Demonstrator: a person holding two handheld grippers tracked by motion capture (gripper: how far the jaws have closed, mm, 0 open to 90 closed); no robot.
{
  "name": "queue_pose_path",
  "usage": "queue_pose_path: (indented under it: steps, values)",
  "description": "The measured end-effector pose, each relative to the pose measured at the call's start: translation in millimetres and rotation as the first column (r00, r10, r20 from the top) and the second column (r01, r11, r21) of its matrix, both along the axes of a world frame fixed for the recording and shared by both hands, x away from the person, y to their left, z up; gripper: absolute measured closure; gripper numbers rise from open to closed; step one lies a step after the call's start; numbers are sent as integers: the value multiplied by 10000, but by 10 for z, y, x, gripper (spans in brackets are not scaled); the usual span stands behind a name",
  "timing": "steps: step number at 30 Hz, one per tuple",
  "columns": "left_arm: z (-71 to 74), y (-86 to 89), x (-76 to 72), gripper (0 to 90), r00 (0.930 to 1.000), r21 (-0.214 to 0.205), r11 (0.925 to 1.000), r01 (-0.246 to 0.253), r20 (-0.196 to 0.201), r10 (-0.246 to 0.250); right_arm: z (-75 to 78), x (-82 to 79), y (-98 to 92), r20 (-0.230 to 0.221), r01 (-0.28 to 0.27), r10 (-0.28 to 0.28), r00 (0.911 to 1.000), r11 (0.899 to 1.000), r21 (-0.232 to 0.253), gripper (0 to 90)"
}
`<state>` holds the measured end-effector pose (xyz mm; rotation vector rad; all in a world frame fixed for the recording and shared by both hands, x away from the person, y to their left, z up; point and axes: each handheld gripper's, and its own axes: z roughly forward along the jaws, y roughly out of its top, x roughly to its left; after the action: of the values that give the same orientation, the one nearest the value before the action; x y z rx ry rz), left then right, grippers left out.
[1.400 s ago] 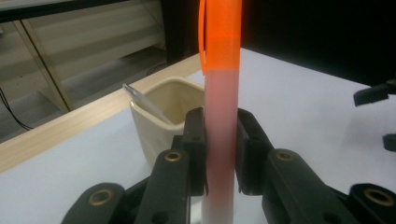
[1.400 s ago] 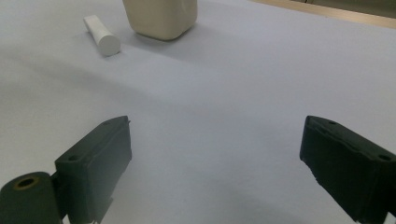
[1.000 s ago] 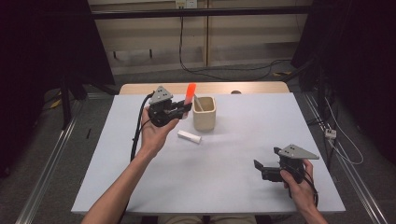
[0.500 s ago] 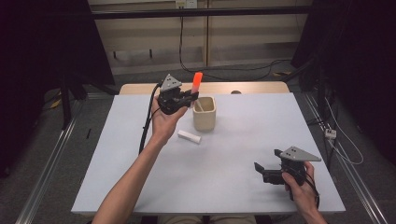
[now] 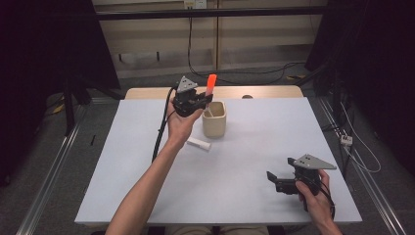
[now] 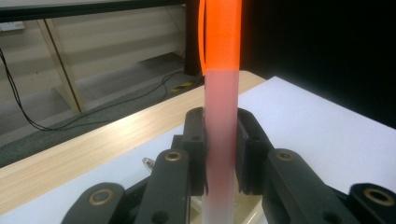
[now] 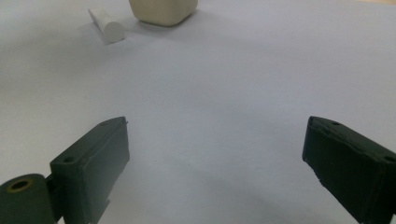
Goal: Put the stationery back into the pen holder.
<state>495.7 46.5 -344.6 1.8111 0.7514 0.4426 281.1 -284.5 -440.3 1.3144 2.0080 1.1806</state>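
Orange-capped tube (image 5: 211, 87) upright, clenched in my left gripper (image 5: 205, 100) jaws above the beige cup (image 5: 215, 119), ready for dropping in | right gripper (image 5: 272, 177) jaws released, idle on surface (image 5: 254, 147).

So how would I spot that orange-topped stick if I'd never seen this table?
Start at the white table and find the beige cup near its far edge. Just above the cup, the left gripper pinches a pale stick with an orange top, held upright. A short white tube lies flat nearby, all white; only the stick has that bright orange end.
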Motion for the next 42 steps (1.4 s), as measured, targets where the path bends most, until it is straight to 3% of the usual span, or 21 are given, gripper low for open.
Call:
queue_pose_path:
  steps: [4, 6, 11, 14, 21, 23, 31, 39, 42]
  values:
    - [-53, -46, 25, 772, 9999, 22, 9999, 98, -19, -98, 0, -2, 3, -1, -32, 32, 10000, 10000, -2, 66]
    - [-88, -68, 42, 772, 9997, -247, 9996, 123, -209, -129, 1, -4, 4, 21, -37, 37, 10000, 10000, -10, 66]
    - [-183, -131, 76, 772, 9997, 262, 9994, 247, -75, -245, 5, -9, 9, -8, -83, 83, 10000, 10000, 19, 61]
    - [-244, -147, 98, 772, 9991, 415, 9984, 382, -226, -372, 2, -8, 15, -36, -109, 109, 9999, 9999, -19, 61]
    - [-326, -171, 107, 771, 9987, 584, 9974, 432, -285, -416, -2, -8, 15, -35, -173, 173, 9998, 9998, -100, 62]
    - [-353, -163, 103, 771, 9981, 370, 9982, 467, -431, -451, -6, -11, 20, -84, -199, 198, 9998, 9997, -129, 62]
    - [-387, -192, 67, 768, 9978, 795, 9949, 625, -254, -607, -17, -3, 25, -152, -203, 200, 9997, 9997, -168, 71]
    - [-318, -151, -13, 606, 9975, 747, 9947, 705, 40, -710, -20, -4, 23, -180, -197, 195, 9996, 9997, -147, 71]
    - [-286, -137, -46, 505, 9969, 836, 9935, 779, 83, -789, -20, -1, 28, -139, -252, 249, 9996, 9995, -169, 70]
